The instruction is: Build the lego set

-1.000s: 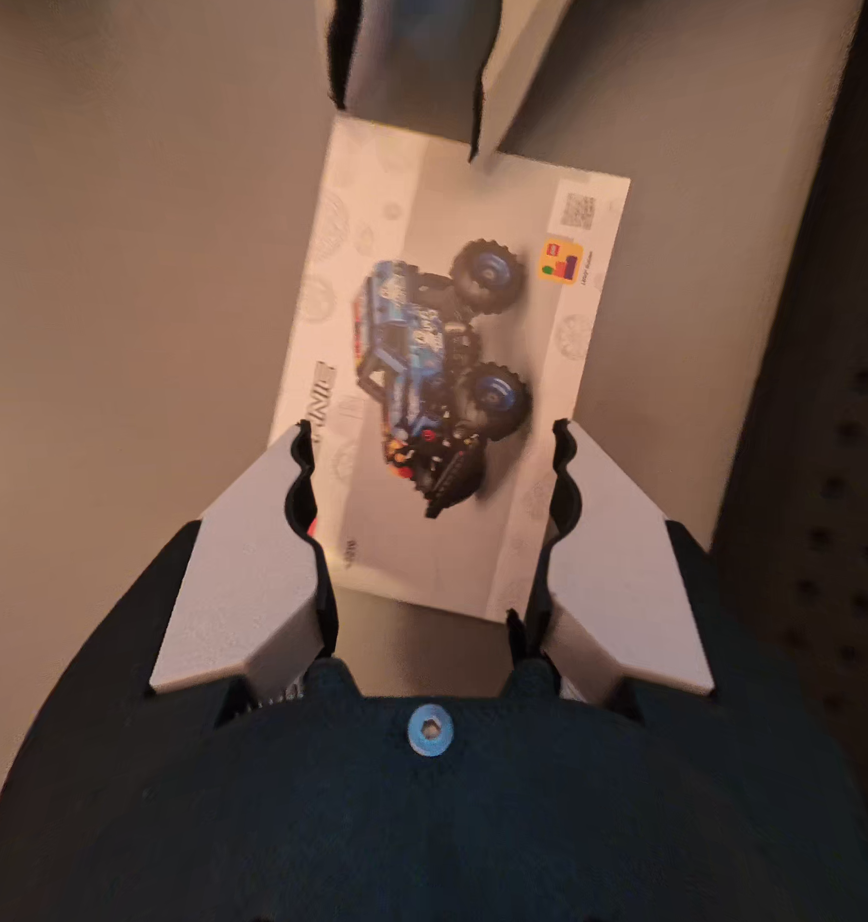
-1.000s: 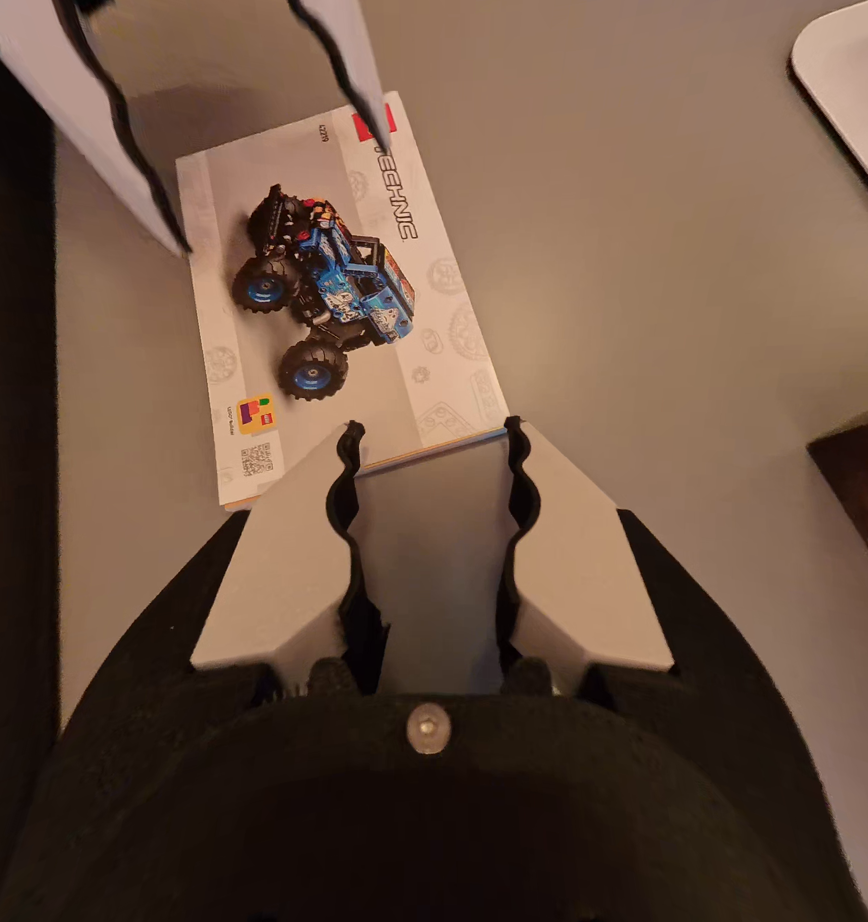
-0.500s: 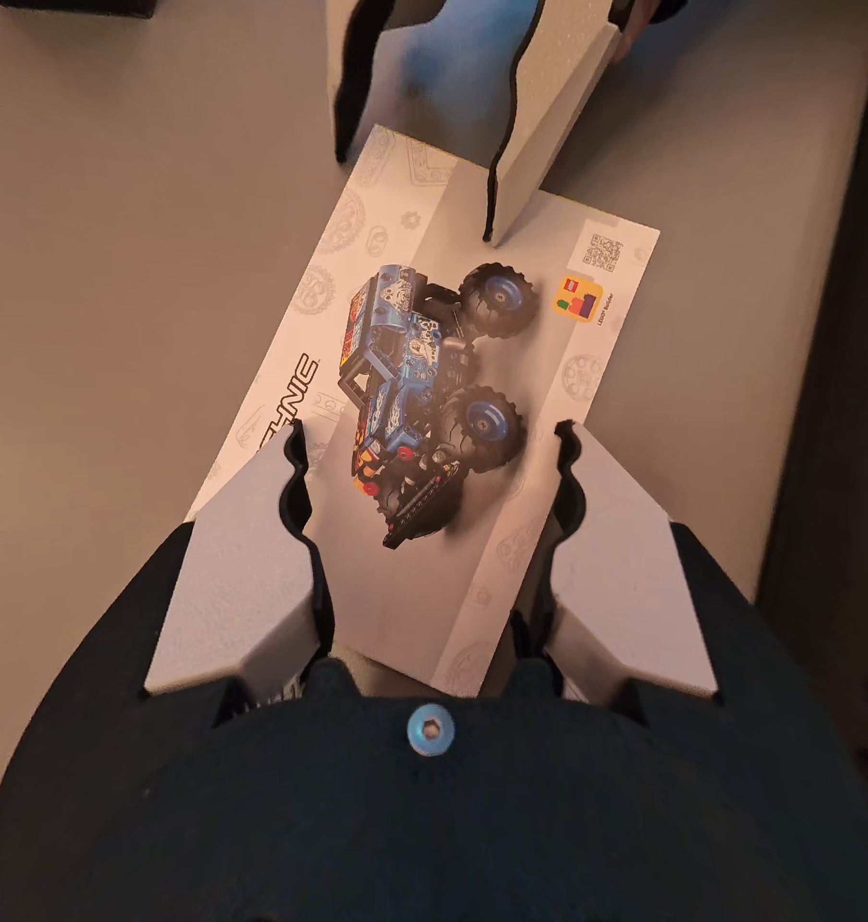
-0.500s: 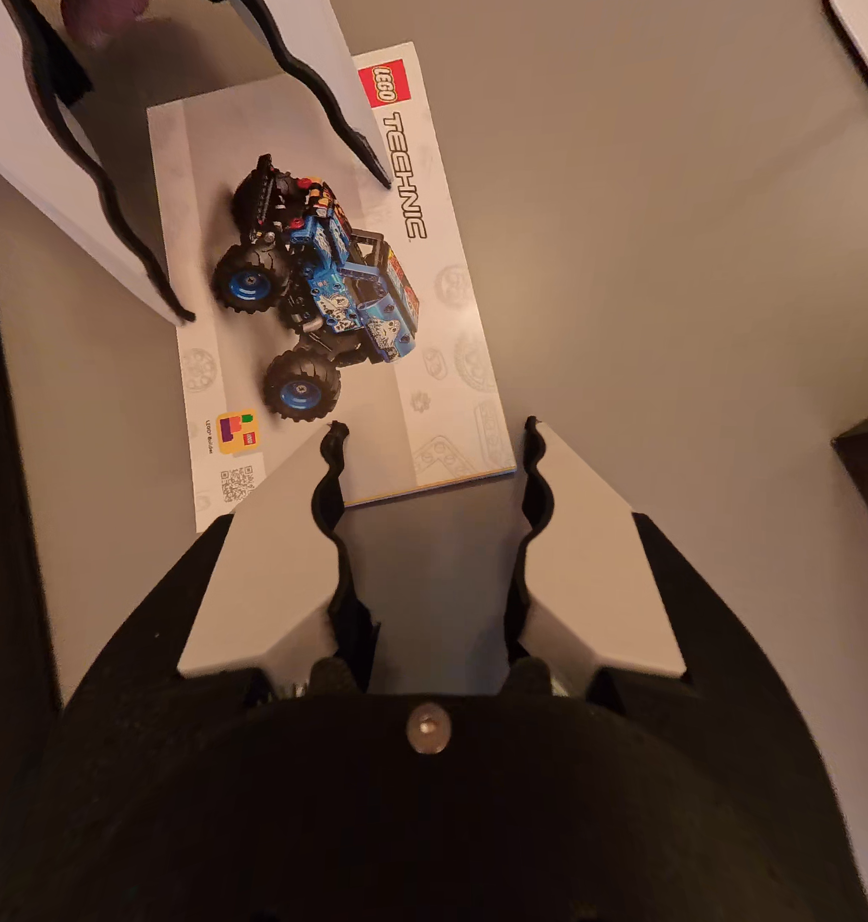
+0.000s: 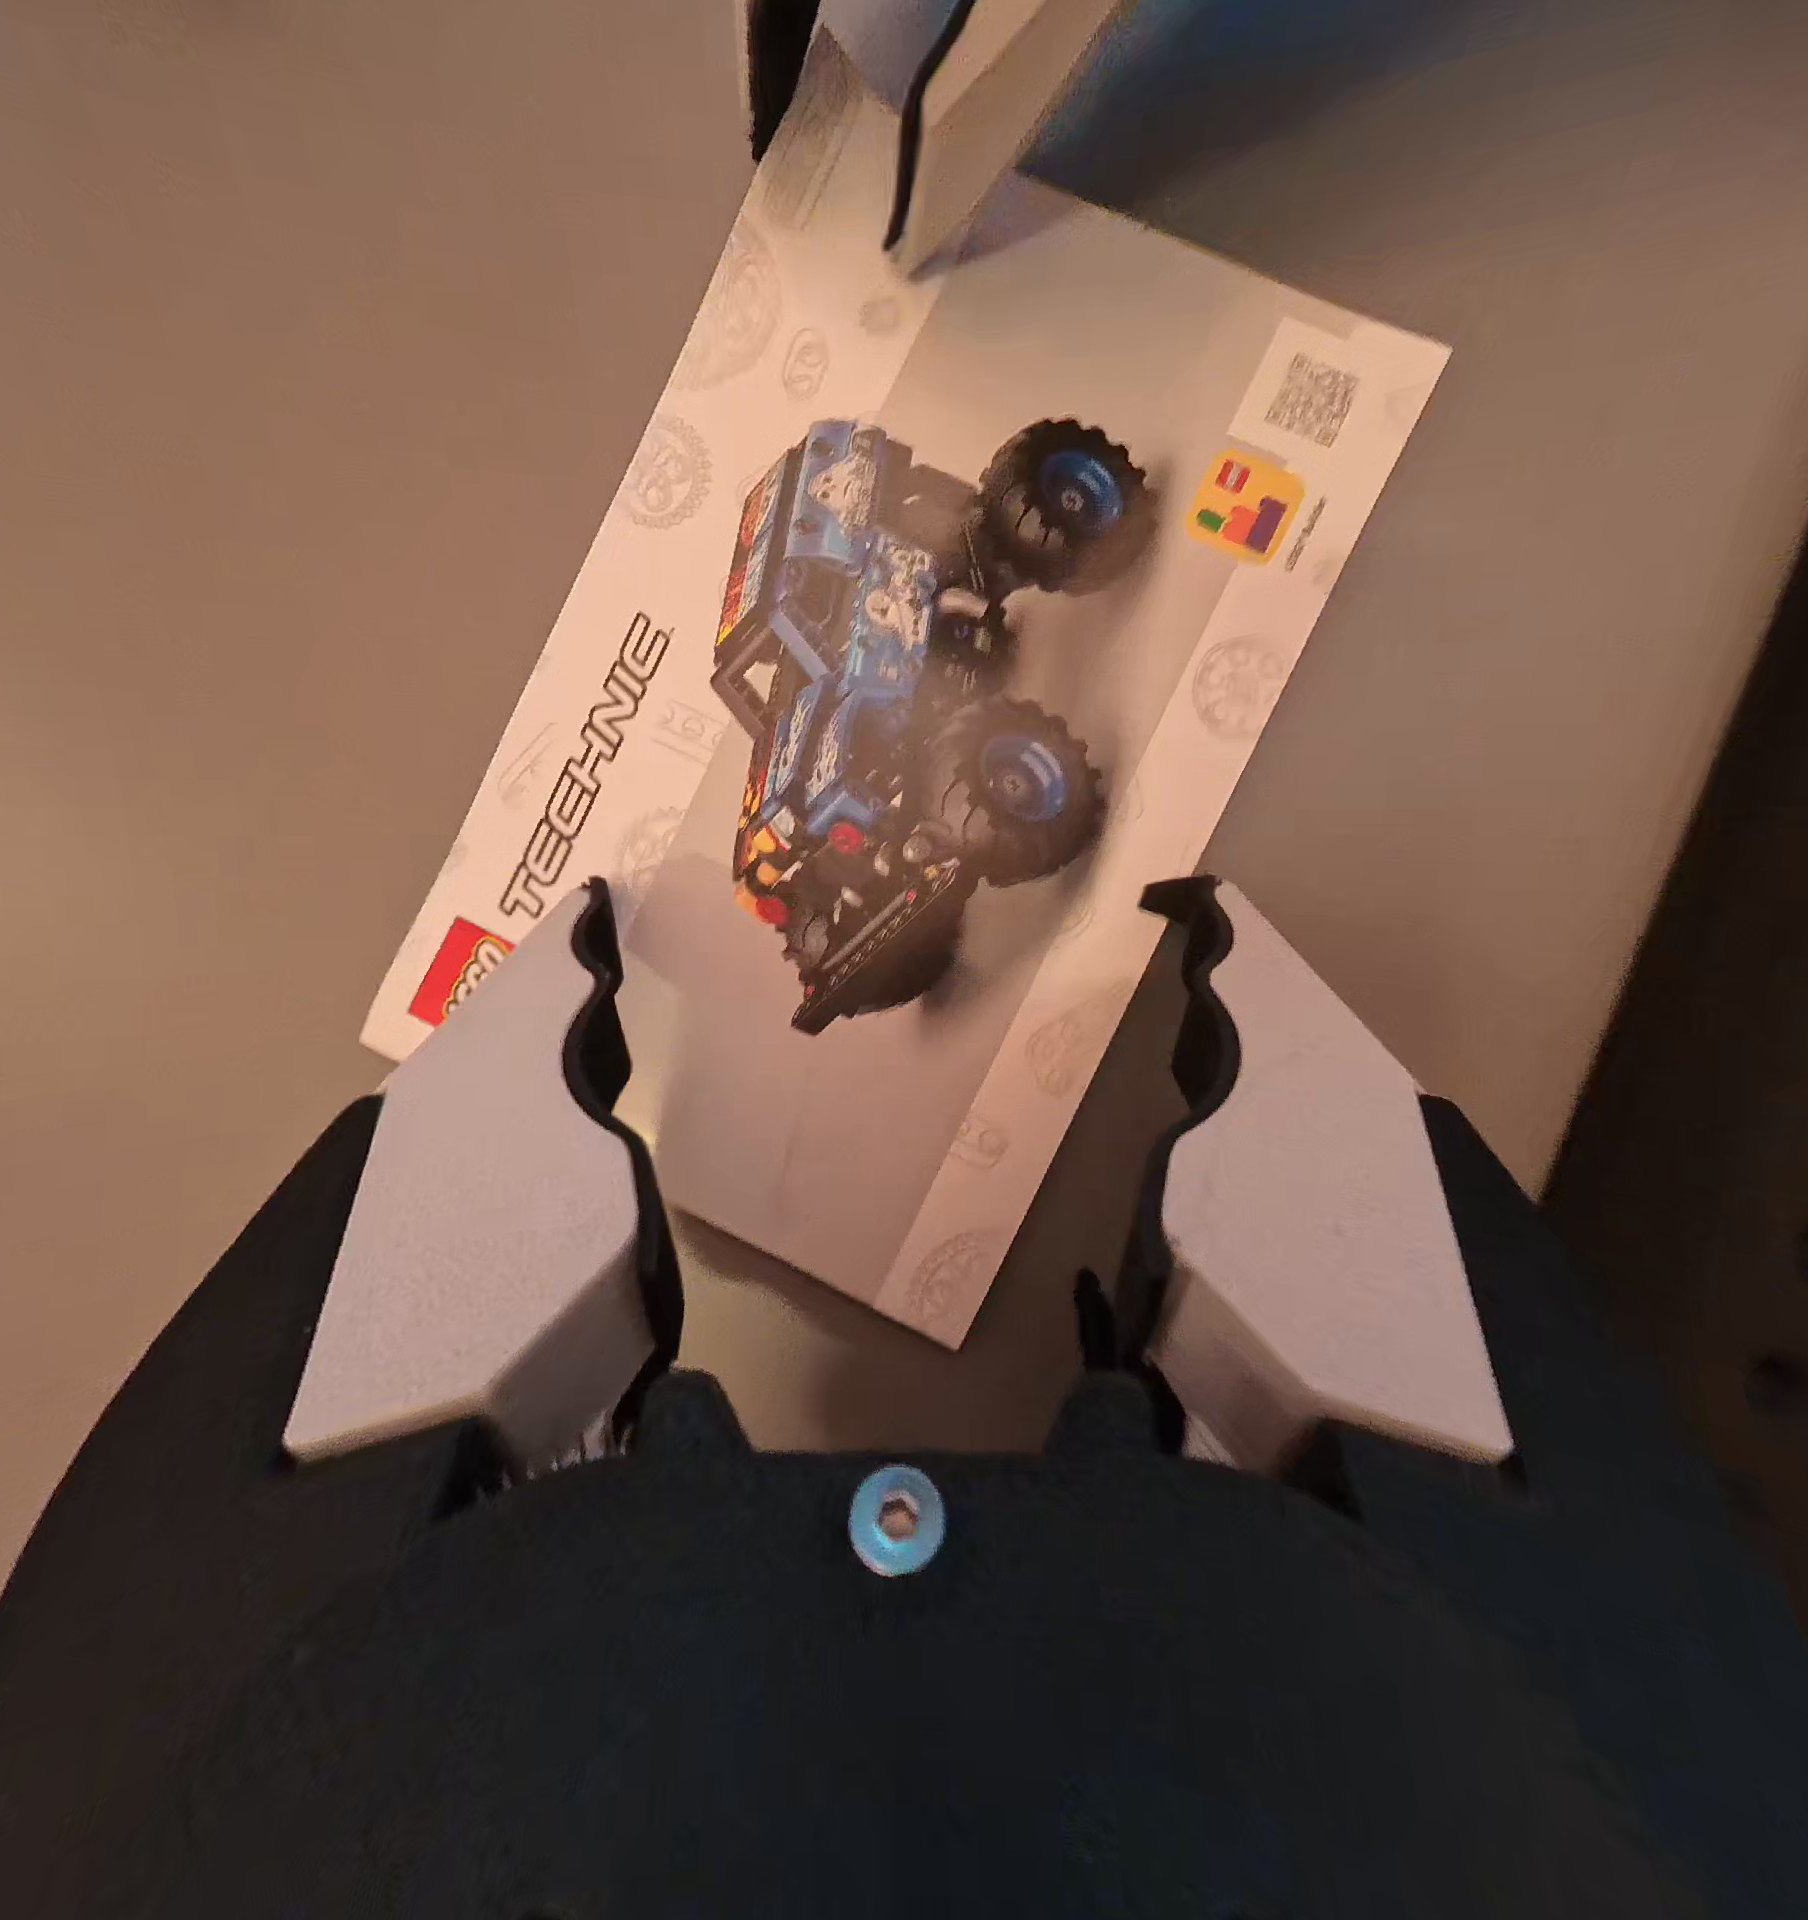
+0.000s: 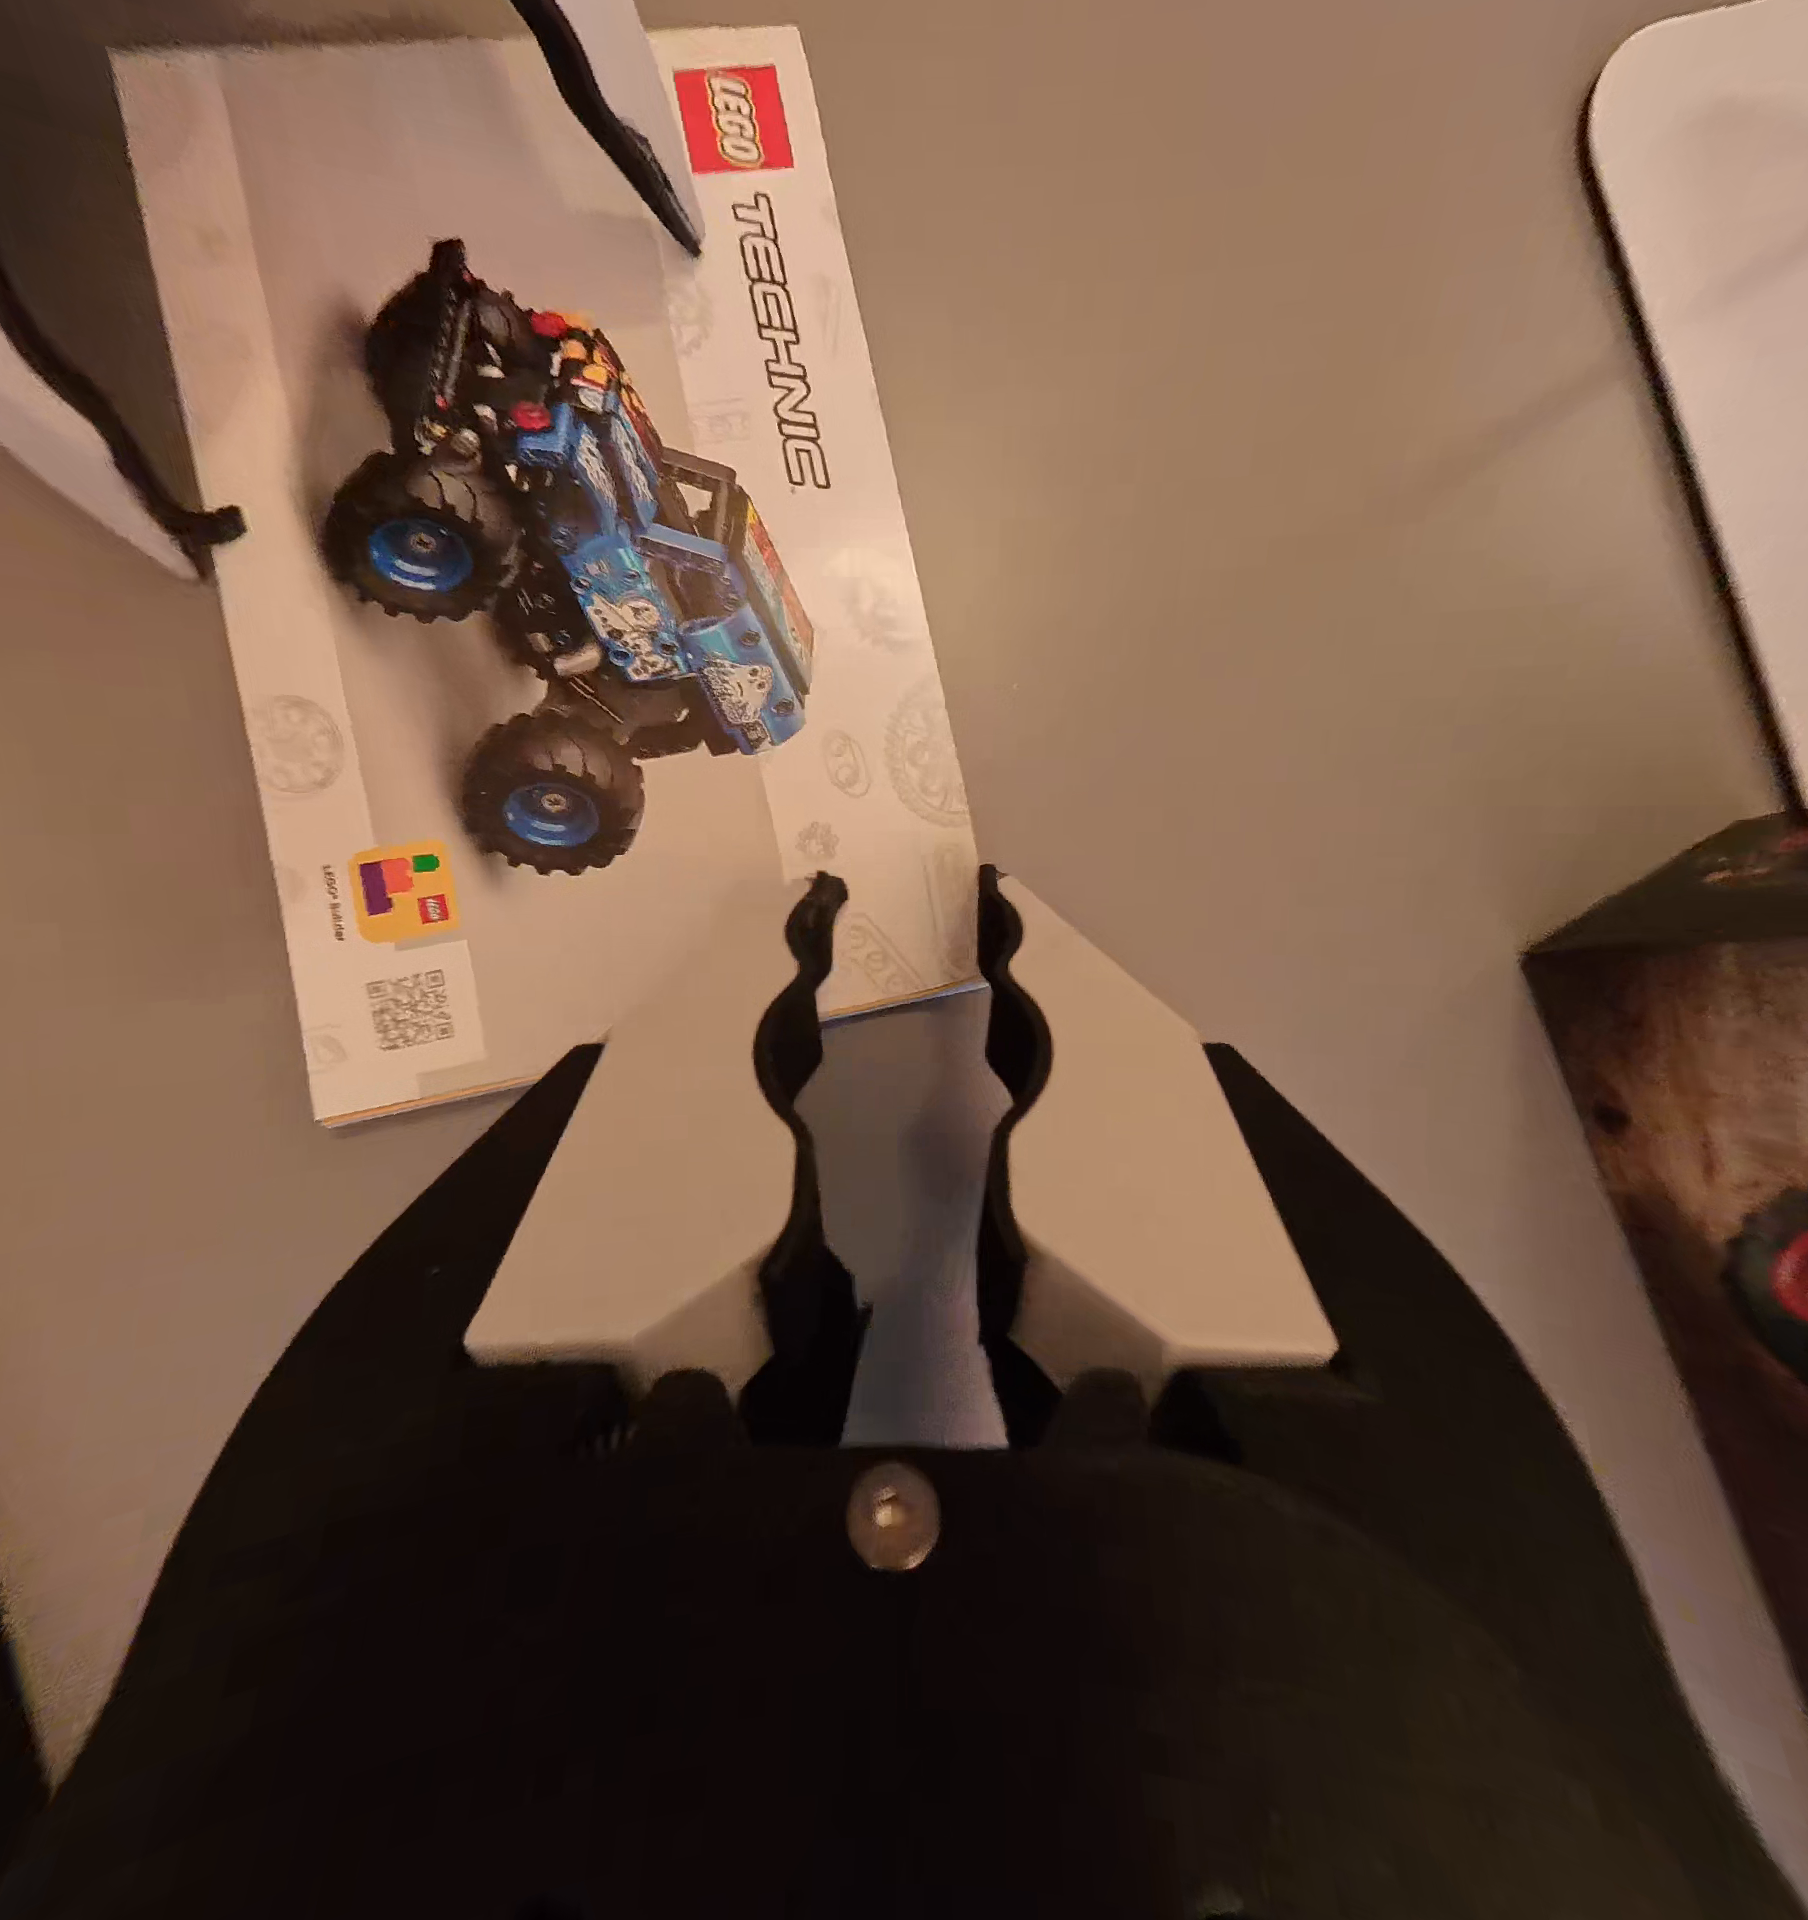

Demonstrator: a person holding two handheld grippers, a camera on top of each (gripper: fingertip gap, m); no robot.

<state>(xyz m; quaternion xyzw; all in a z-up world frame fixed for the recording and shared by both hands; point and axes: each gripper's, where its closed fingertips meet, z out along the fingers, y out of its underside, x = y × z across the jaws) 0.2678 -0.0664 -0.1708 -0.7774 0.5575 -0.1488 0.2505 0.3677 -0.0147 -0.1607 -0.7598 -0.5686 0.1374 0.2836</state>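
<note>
1. Instruction booklet (image 5: 983,727): a closed booklet with a blue monster truck on its white cover lies flat on the grey worktop (image 5: 256,416), close to the worktop's dark-bordered edge; no loose bricks are in view.
2. Left tool (image 5: 895,894): released, jaws wide apart and holding nothing, poised over the booklet's short end that carries the red logo square; the fingers (image 5: 484,1143) straddle the cover, and contact with the paper cannot be judged.
3. Right tool (image 6: 905,883): jaws partly parted with a narrow gap, nothing between them, tips over the opposite short end near one corner; whether they touch the cover cannot be told.
4. Both tools face each other across the booklet, each showing at the top of the other's view.
5. White tray (image 6: 1731,364): lies toward the worktop's far side from the booklet, well apart from it.
6. Dark printed box (image 6: 1710,1195): stands just beside the tray.
</note>
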